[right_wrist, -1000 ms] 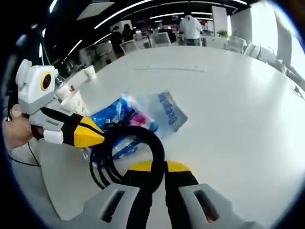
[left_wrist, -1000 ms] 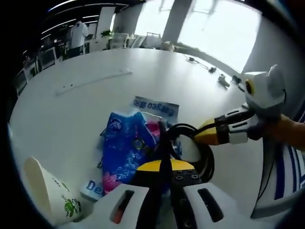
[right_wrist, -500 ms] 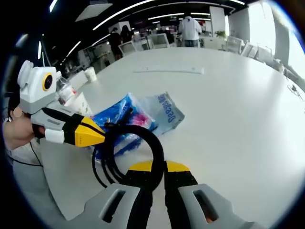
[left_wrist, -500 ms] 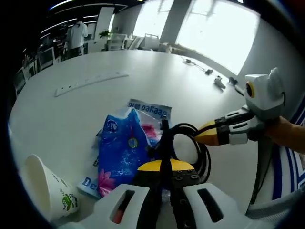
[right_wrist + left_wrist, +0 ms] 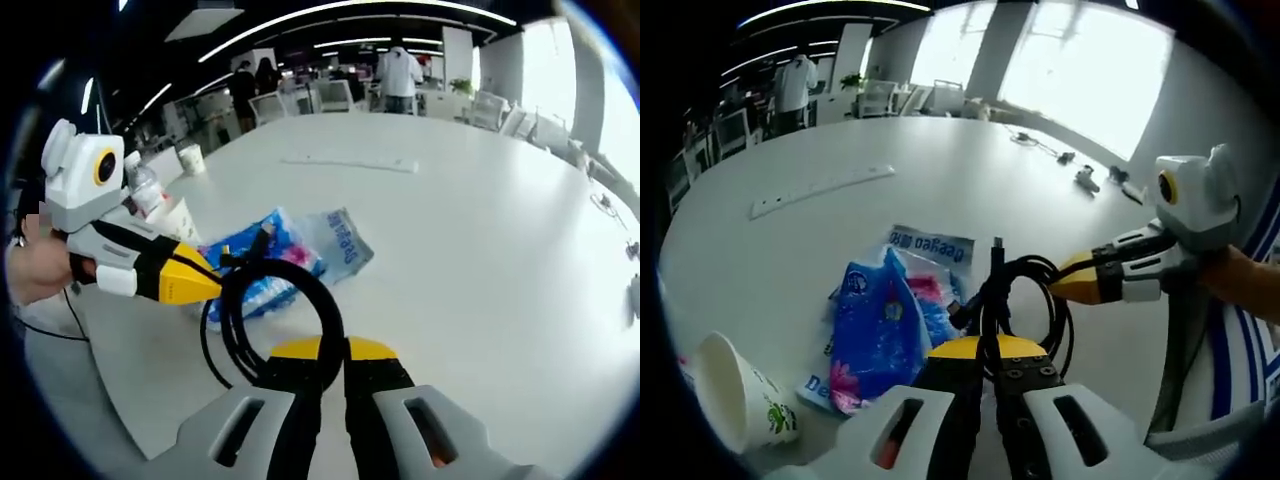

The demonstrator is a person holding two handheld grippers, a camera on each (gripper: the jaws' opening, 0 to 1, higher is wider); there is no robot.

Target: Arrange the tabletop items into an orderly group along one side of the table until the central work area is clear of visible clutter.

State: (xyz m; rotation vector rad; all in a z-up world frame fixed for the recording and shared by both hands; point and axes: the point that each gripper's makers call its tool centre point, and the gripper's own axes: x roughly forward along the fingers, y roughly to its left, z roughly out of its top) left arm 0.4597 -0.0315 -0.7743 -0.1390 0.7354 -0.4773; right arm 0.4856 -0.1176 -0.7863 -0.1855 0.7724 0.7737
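Observation:
A coil of black cable (image 5: 1028,300) hangs above the white table (image 5: 940,170), held from both sides. My left gripper (image 5: 987,346) is shut on the coil's near edge, and my right gripper (image 5: 1062,285) comes in from the right, shut on its far loop. In the right gripper view, my right gripper (image 5: 333,348) is shut on the cable (image 5: 300,290), with the left gripper (image 5: 205,290) clamped on its left side. Under the coil lies a blue tissue pack in a clear plastic bag (image 5: 880,320) (image 5: 275,255).
A paper cup (image 5: 735,405) lies tipped at the near left. A white power strip (image 5: 820,188) (image 5: 350,162) lies farther out. Cups and a bottle (image 5: 150,195) stand by the table edge. Small items (image 5: 1085,180) sit near the window side. People stand at the back.
Both grippers have risen with the cable coil, so the bag and table look farther below. The coil has come clear of the blue pack. Both grips are unchanged.

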